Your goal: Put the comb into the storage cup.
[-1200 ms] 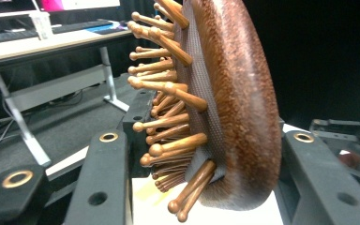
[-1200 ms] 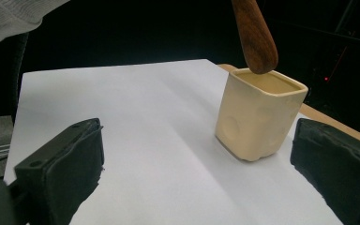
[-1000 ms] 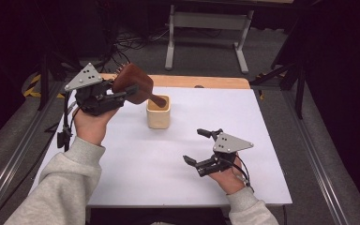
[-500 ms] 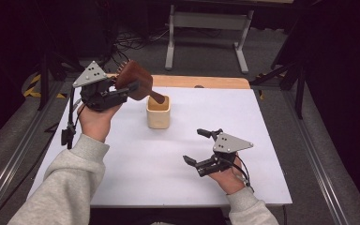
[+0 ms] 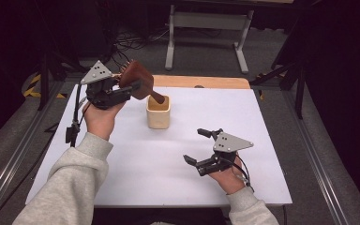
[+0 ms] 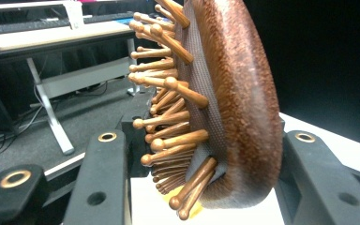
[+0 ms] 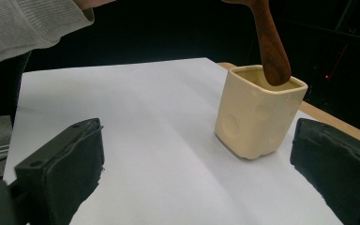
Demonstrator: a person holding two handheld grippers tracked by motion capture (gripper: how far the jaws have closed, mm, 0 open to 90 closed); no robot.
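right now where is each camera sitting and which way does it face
High view: sits above the person's side, looks forward and down on the white table; shows both forearms, the left gripper and right gripper.
Left gripper view: rides on the left gripper, looks along its jaws, clamped on the brush head.
Right gripper view: rides on the right gripper, looks across the table between open jaws at the cream cup.
Shared: high and right gripper views both show the brush handle tip at the cup's mouth.

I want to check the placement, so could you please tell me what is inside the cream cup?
The handle tip of the wooden hairbrush dips into the cream cup at its rim, with the left gripper holding the brush head. The cup's bottom is hidden by its walls.
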